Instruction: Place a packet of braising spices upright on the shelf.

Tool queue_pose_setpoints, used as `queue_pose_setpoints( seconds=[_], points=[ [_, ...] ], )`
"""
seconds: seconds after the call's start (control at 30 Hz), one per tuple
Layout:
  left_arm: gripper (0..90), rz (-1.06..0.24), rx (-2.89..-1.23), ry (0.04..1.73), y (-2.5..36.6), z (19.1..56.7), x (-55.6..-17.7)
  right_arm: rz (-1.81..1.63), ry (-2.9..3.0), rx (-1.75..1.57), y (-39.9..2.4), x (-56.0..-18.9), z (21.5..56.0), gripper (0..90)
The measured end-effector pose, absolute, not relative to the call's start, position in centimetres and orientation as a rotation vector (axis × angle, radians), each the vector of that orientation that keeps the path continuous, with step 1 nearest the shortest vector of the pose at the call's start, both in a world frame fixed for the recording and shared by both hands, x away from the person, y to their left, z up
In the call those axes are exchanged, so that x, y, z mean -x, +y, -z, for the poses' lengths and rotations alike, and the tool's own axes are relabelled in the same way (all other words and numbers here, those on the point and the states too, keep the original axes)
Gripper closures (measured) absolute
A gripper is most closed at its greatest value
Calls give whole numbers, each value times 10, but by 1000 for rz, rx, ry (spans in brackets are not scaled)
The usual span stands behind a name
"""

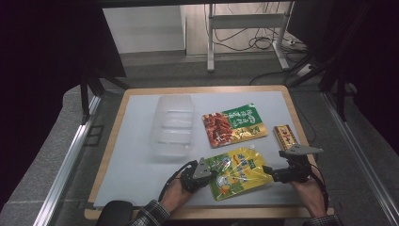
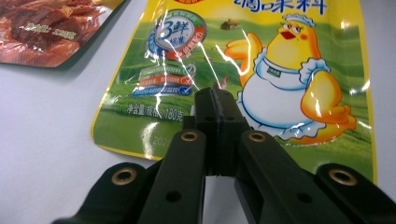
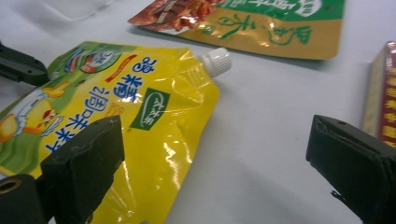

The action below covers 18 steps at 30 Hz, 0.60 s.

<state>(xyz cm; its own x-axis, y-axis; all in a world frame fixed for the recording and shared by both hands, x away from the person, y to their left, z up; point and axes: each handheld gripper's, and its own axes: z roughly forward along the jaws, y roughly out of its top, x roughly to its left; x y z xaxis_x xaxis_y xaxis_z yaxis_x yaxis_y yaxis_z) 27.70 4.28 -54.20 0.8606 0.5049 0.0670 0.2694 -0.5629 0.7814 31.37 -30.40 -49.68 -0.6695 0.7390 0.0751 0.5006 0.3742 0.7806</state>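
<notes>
My left hand-held gripper, closed, and right hand-held gripper, open, flank the yellow pouch (red snack bag beyond, clear tub left); bench bare leftward.

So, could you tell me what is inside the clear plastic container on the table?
The clear plastic container appears empty: through its walls only the white table top shows. Glare on its ribbed base could hide something small.

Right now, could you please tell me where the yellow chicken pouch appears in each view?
High view: yellow chicken pouch lies low centre, between both tongs.
Left gripper view: upper middle and right, beyond the shut tongs.
Right gripper view: left half.
Shared landmark: the red-and-green snack bag just beyond it.
</notes>
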Motion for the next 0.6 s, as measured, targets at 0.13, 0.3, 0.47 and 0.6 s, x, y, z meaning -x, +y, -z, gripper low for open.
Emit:
queue_pose_setpoints(
  seconds=[0.13,0.3,0.47,0.6],
  points=[
    [900,-337,-2204,572,45,542,-277,-1211,2393,-1095,-299,-314,499,42],
    [900,-329,-2214,577,47,543,-277,-1231,2461,-1115,-293,-316,505,42],
    [900,-321,-2214,578,47,543,-277,-1259,2520,-1149,-286,-319,510,44],
    [900,-320,-2214,578,47,543,-277,-1309,2560,-1177,-283,-321,513,46]
  ],
)
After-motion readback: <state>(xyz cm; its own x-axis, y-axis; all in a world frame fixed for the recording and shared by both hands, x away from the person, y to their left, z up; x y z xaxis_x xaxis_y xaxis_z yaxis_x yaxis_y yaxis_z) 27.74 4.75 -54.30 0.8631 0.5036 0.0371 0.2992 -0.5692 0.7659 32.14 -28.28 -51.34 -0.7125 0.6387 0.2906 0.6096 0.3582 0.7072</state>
